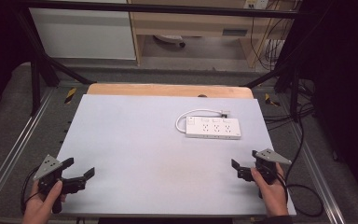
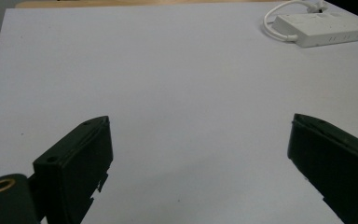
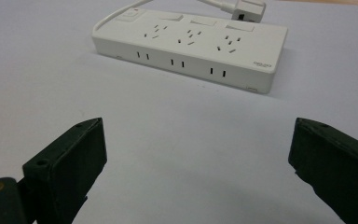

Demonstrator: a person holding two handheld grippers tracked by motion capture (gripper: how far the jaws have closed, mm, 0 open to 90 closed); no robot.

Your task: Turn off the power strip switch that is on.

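The right gripper (image 3: 198,163) has its two black jaws wide apart over the pale table (image 3: 37,84). Ahead lies a white power strip (image 3: 191,46), its plug (image 3: 247,9) just behind it.

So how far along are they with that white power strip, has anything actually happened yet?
Nothing looks done yet. The white power strip lies flat on the grey table, its cord looped beside it and its plug lying loose behind it. Nothing is in hand: the left gripper and right gripper are both open and empty at the table's near edge. Whatever the job is, all of it seems to remain.
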